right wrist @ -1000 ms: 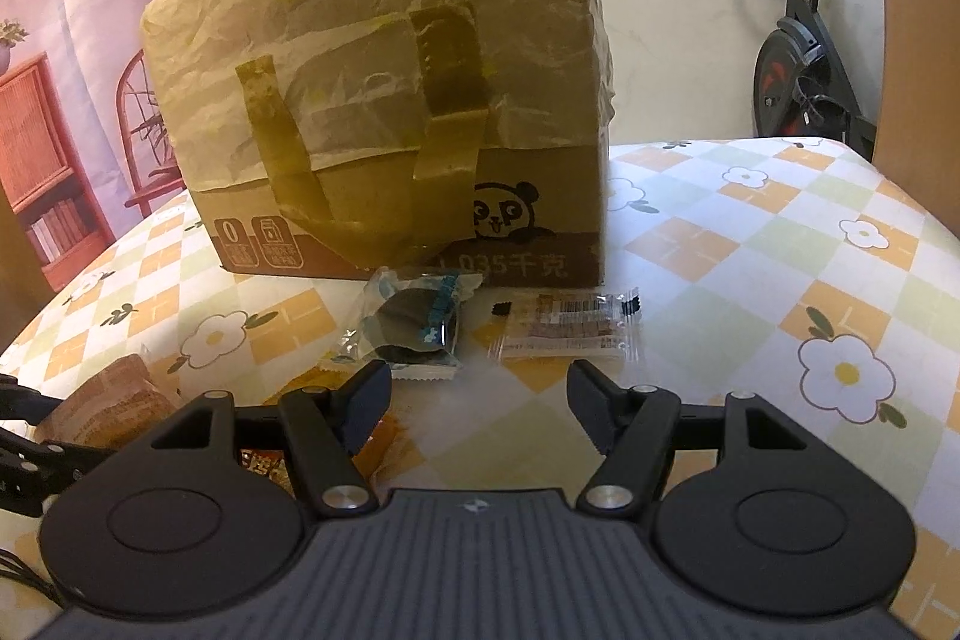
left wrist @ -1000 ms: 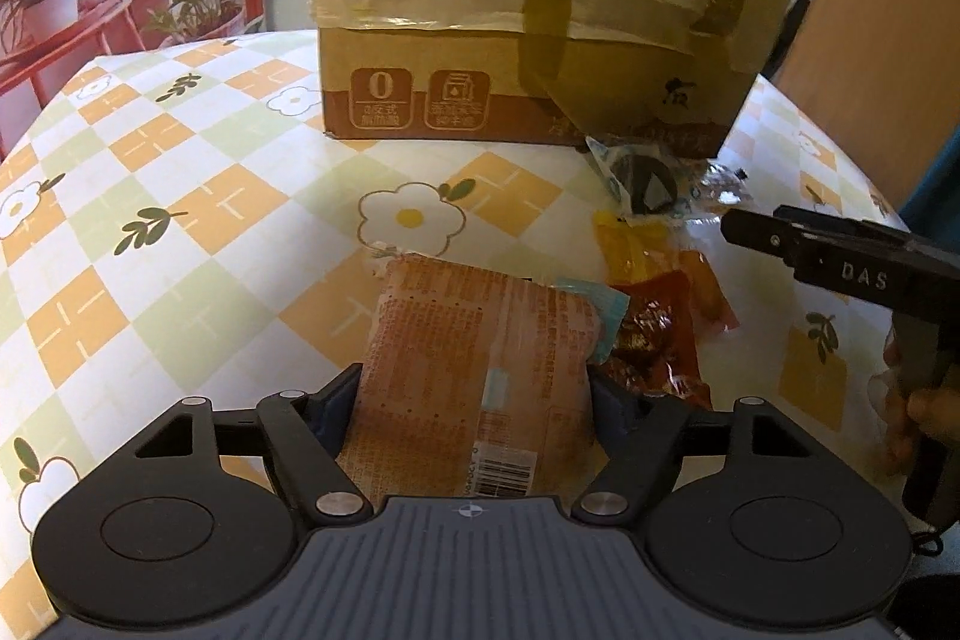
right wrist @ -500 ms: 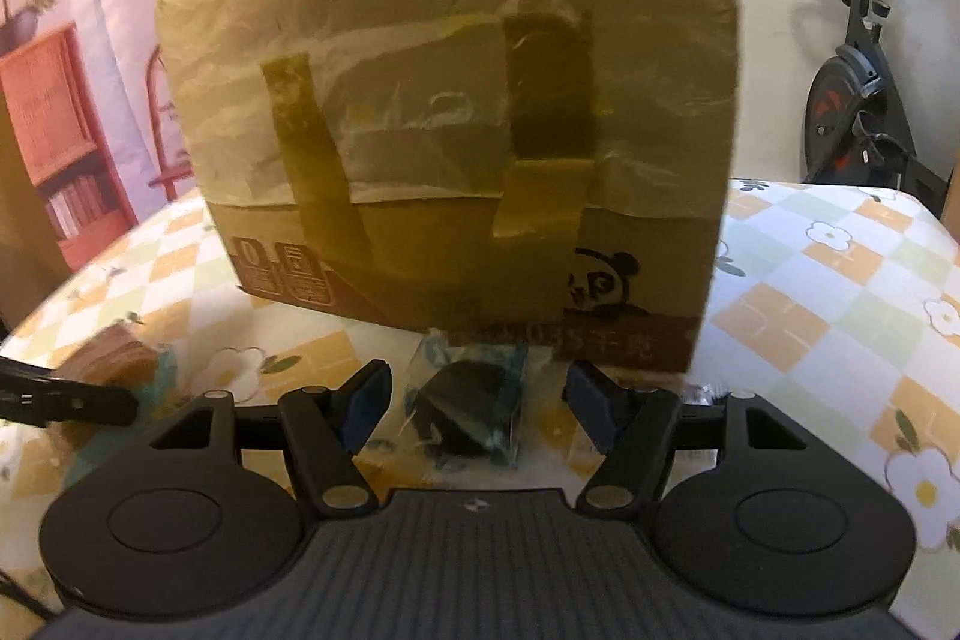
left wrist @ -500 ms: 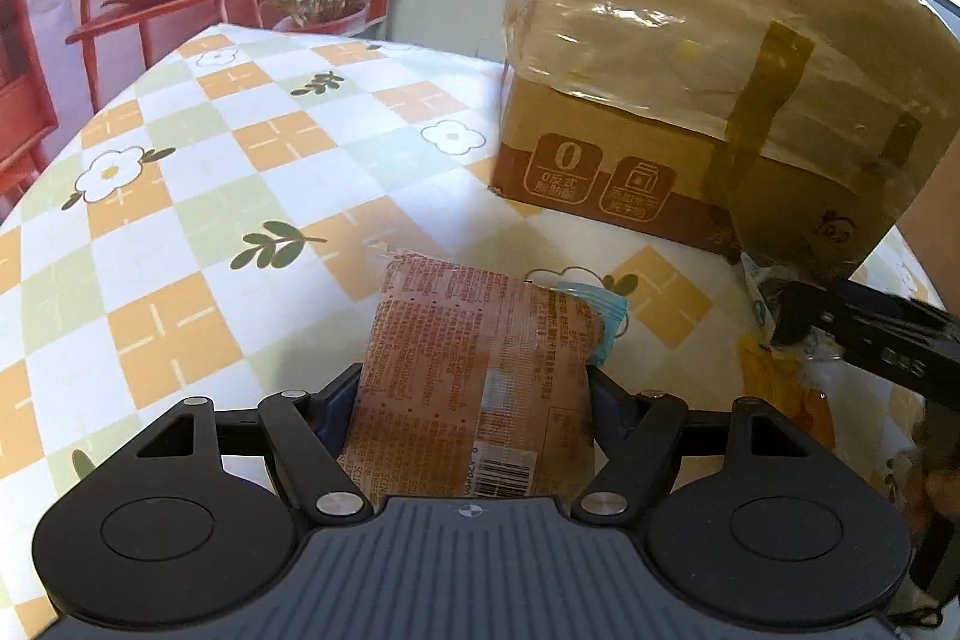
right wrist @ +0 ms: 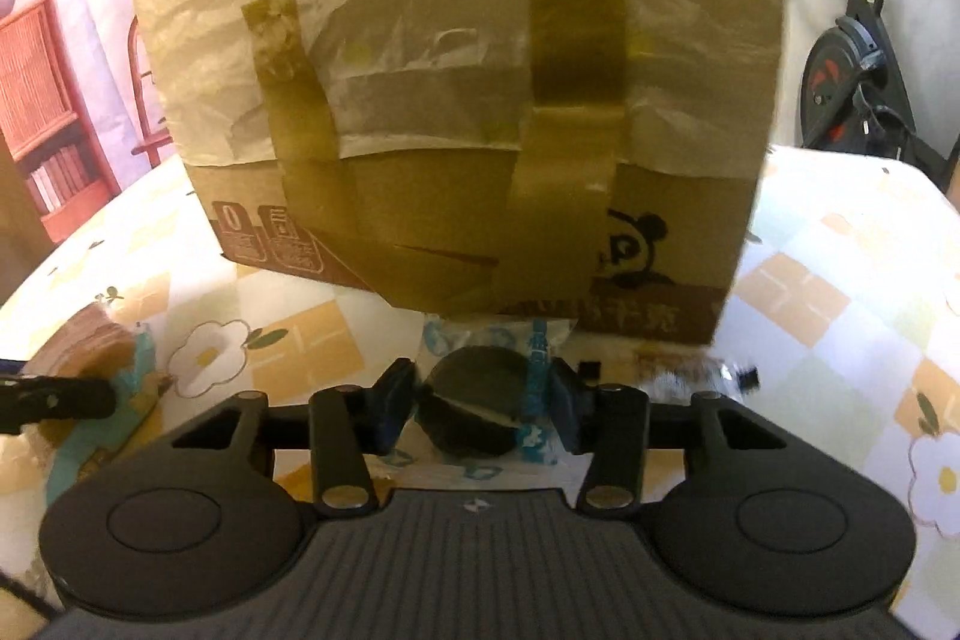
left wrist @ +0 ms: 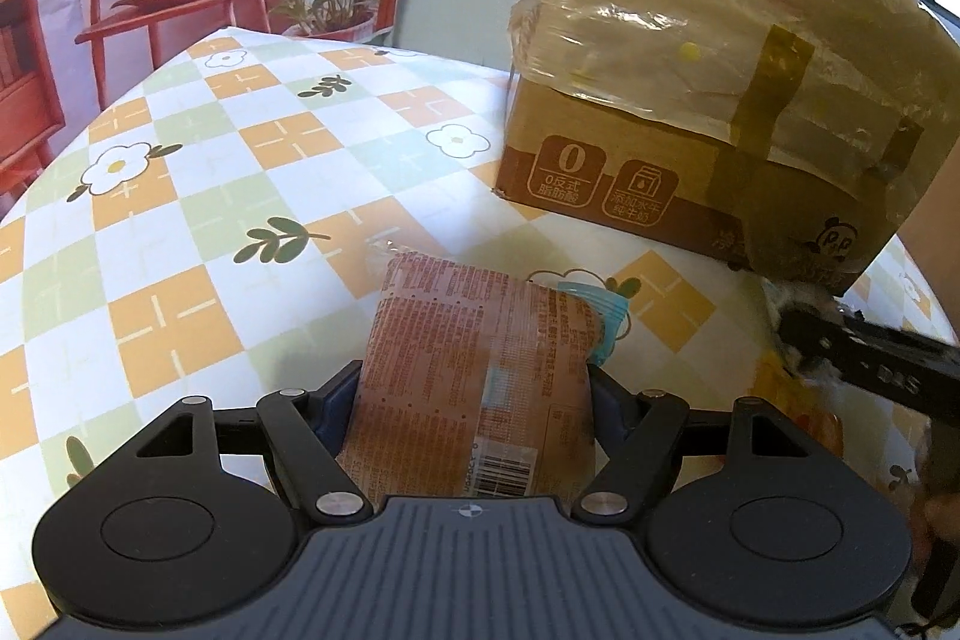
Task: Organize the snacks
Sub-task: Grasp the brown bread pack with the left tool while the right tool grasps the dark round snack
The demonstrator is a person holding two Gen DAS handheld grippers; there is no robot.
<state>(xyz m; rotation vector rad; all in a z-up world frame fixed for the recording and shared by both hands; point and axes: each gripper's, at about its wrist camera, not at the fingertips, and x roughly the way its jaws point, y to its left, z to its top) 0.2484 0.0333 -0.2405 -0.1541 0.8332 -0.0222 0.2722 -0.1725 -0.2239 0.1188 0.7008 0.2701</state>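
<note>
A tall cardboard box [left wrist: 708, 100], its upper part wrapped in crinkled plastic and strapped with olive-brown tape, stands on a table [left wrist: 180, 244] covered in a checked cloth of orange, green and white squares with daisies and leaf sprigs. In front of the box and a little to its left, as the left wrist view gives it, the left gripper [left wrist: 474, 394] is clamped on a wide orange-brown snack packet [left wrist: 474, 370] printed with small text and a barcode; both pads press against the packet's sides, so the fingers stand far apart with the packet filling the space between them, and a scrap of light blue wrapper [left wrist: 606, 310] peeks out behind its far right corner. Directly in front of the box's near face, close under its bottom edge, the right gripper [right wrist: 483, 403] has a clear packet with blue print holding a dark round cookie [right wrist: 474, 400] between its fingers; the jaws are closing on it, and the pads already sit against the wrapper on both sides. Just to the right of that packet, still close to the box's base, a second clear wrapper [right wrist: 684, 376] lies blurred on the cloth. Beyond the box to its right stands an exercise bike [right wrist: 852, 64].
</note>
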